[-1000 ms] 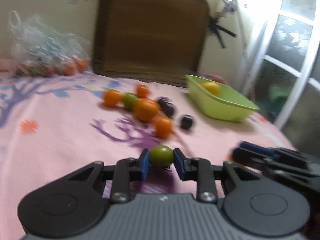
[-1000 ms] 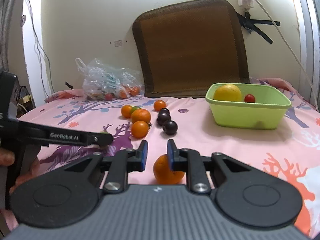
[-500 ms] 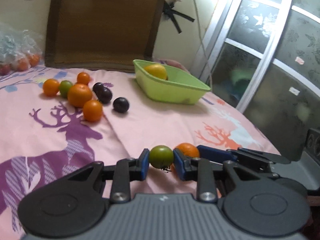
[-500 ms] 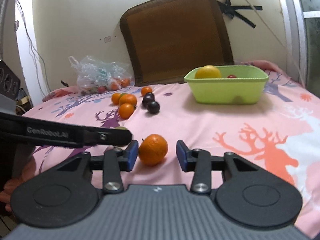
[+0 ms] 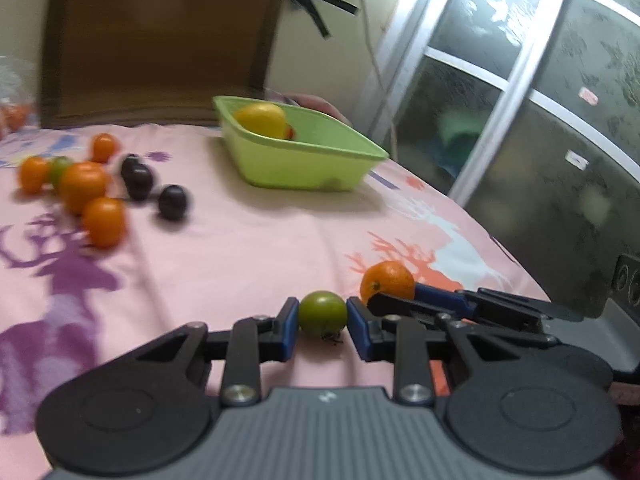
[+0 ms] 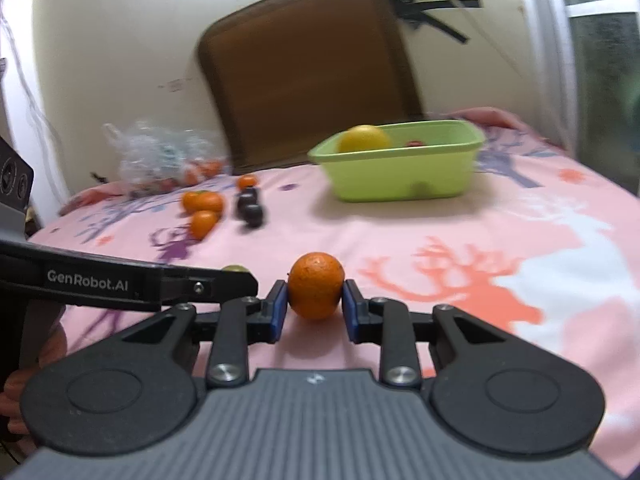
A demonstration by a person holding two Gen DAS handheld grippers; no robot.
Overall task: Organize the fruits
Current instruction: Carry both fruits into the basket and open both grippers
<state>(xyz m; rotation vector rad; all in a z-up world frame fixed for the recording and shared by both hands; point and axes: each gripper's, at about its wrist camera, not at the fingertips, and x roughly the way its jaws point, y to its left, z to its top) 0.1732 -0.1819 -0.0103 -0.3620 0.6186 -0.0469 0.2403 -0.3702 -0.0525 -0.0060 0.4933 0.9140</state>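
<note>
Loose oranges (image 5: 83,192) and dark plums (image 5: 172,202) lie on the pink printed sheet (image 5: 248,248) left of the green tub (image 5: 304,160), which holds a yellow fruit (image 5: 262,119); nothing lies between the grippers and the tub. The left gripper (image 5: 322,322) is clamped on a green fruit (image 5: 322,313). The right gripper (image 6: 315,310) is closing its jaws on an orange (image 6: 316,285), pads at its sides. Only the right view shows the plastic bag (image 6: 160,156) by the brown cushion (image 6: 312,76); only the left shows the frosted glass door (image 5: 520,120).
</note>
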